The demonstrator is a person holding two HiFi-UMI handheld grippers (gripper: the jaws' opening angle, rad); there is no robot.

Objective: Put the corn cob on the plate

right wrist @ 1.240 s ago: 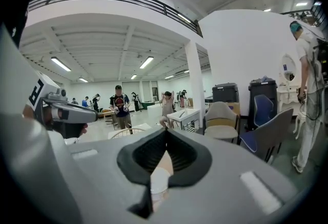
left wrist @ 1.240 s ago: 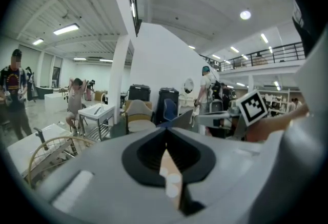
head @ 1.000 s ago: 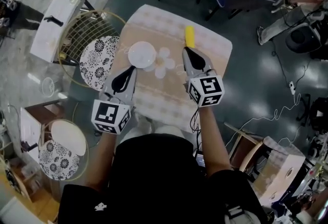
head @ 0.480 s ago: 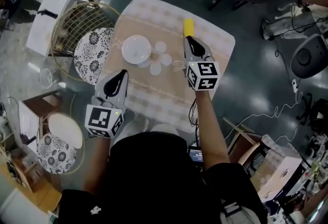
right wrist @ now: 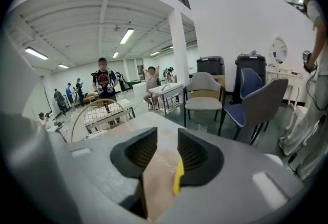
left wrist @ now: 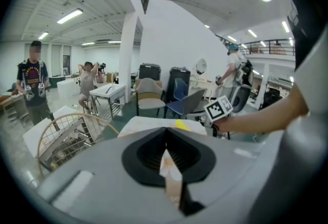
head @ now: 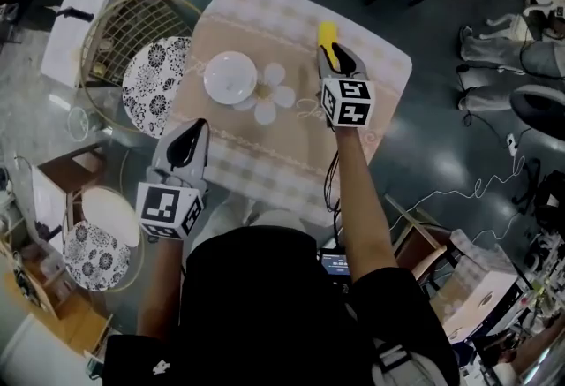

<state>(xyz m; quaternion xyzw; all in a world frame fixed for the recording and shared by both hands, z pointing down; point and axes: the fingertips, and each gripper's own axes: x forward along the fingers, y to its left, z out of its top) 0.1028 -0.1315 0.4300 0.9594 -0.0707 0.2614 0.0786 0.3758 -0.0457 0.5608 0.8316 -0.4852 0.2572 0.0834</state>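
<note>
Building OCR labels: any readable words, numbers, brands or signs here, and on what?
No legible text anywhere.
Left marker cube, right marker cube: square codes only, no letters.
White mark on the wearer's black shirt: too small to read.
Bystander's T-shirt print: too blurred.

A glossy grey-green floor [head: 441,146] surrounds the bench [head: 265,165], whose cloth is beige and checked; a round wire chair [head: 119,35] stands at its left edge. Farther off are a white pillar [right wrist: 178,48], a grey chair [right wrist: 204,96], a blue chair [right wrist: 253,101] and ceiling strip lights [right wrist: 127,36].
</note>
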